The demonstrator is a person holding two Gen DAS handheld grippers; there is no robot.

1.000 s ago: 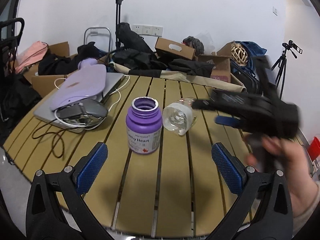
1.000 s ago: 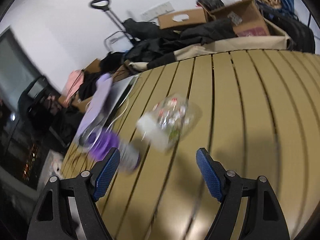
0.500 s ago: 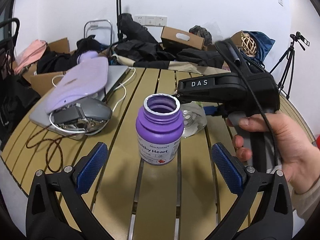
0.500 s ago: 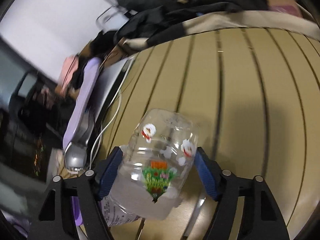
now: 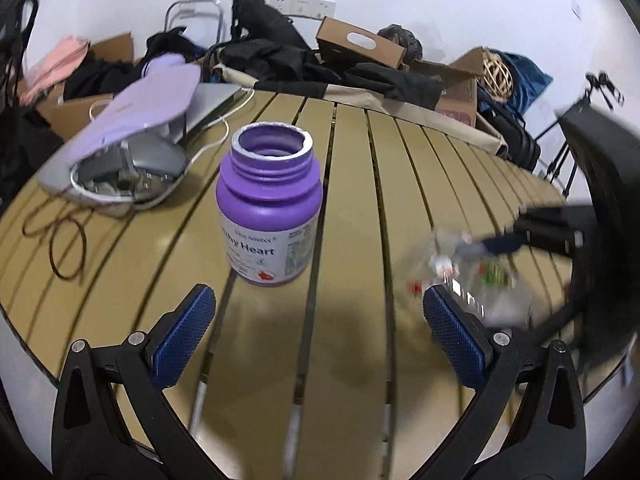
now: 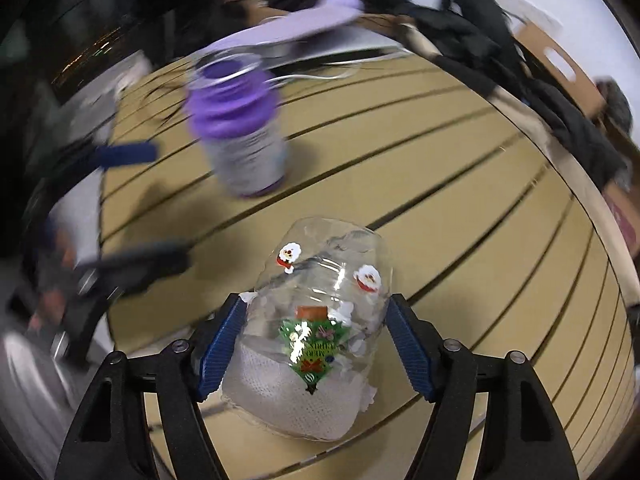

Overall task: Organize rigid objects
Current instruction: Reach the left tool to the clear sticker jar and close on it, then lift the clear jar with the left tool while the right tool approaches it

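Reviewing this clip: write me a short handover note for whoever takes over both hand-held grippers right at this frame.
Right hand-held gripper: shut on the clear plastic jar with Christmas stickers, holding it by its sides over the slatted table.
Left hand-held gripper: open and empty, aimed at the purple bottle.
The purple bottle stands upright, uncapped, mid-table; no cap is visible.
Done: jar grasped. Left: place the jar, probably beside the bottle, then deal with the bottle.
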